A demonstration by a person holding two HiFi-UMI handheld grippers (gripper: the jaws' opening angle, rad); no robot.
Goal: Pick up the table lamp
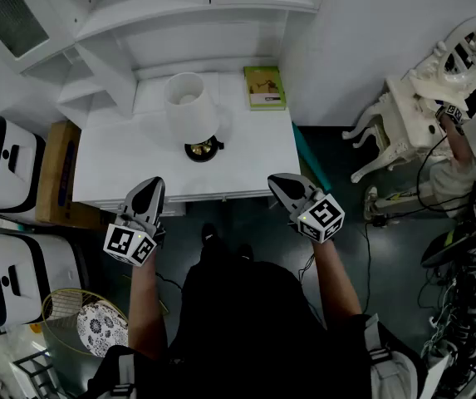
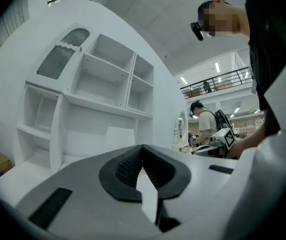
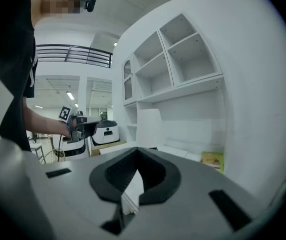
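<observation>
The table lamp, a white drum shade (image 1: pixel 192 102) over a dark round base (image 1: pixel 203 150), stands upright in the middle of the white desk (image 1: pixel 254 160). Both grippers hover in front of the desk's near edge, apart from the lamp. My left gripper (image 1: pixel 149 183) is shut and empty; my right gripper (image 1: pixel 281 179) is shut and empty too. In the left gripper view the closed jaws (image 2: pixel 143 147) point level at the desk, with the shade (image 2: pixel 120 136) beyond them. The right gripper view shows its closed jaws (image 3: pixel 136 149) and the shade (image 3: pixel 149 126) ahead on the left.
A green book (image 1: pixel 264 87) lies at the desk's back right corner, under white shelves (image 1: pixel 179 11). White machines (image 1: pixel 5 169) and a cardboard box (image 1: pixel 55 173) stand to the left. An ornate white vanity (image 1: pixel 412 106) and a person (image 1: pixel 462 152) are at the right.
</observation>
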